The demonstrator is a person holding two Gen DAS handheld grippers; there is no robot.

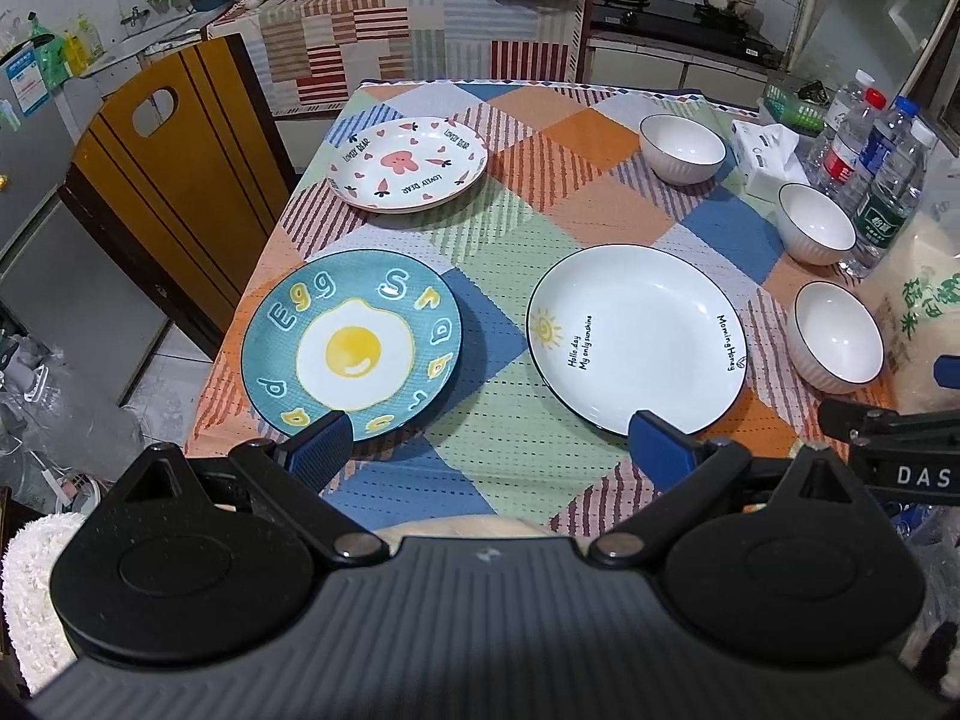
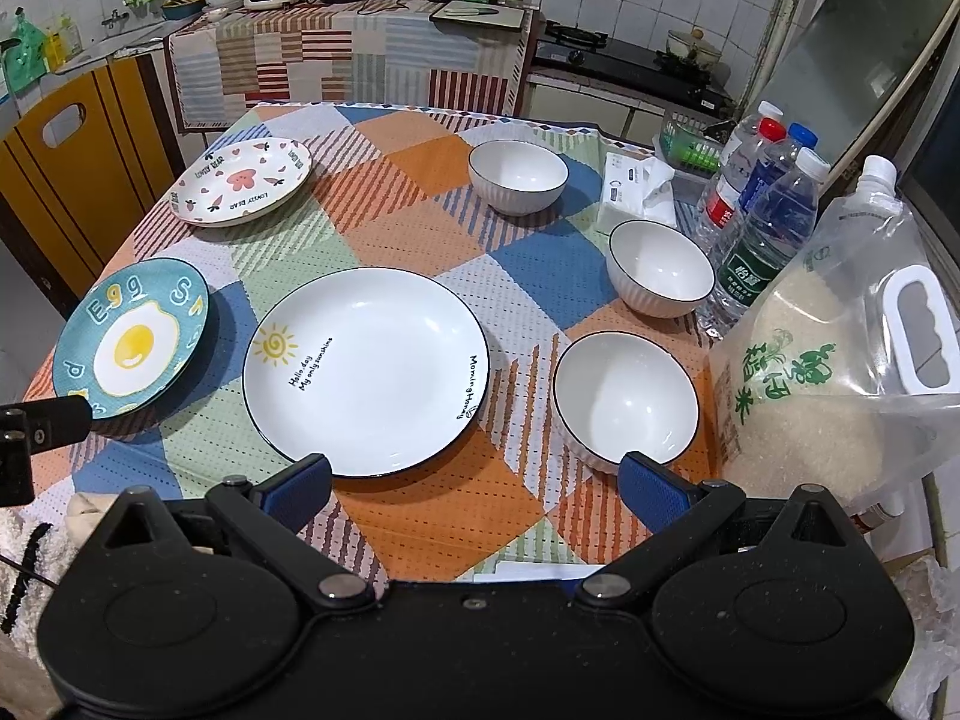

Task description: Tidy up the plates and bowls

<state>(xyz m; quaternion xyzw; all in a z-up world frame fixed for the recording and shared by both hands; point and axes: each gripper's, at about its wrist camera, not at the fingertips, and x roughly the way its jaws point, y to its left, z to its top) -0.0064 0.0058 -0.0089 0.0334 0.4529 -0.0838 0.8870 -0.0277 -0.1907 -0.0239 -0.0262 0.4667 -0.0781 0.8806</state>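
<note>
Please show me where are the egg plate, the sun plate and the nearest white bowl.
egg plate (image 1: 354,345): left wrist view, on the yolk.
sun plate (image 2: 366,372): right wrist view, on its bare centre.
nearest white bowl (image 2: 624,399): right wrist view, on its inside.

Even, fairly bright indoor light from above; the white plate (image 2: 366,381) carries small glare spots, and soft short shadows fall to the near right of it and of the egg plate (image 1: 353,345). Focus is sharp across the surface (image 2: 432,222); the kitchen wall behind the white plate is slightly softer but readable. Strong fisheye bending: surface edges and the wall tiles curve away from the white plate, and dark vignetting fills the frame corners in the right wrist view.
</note>
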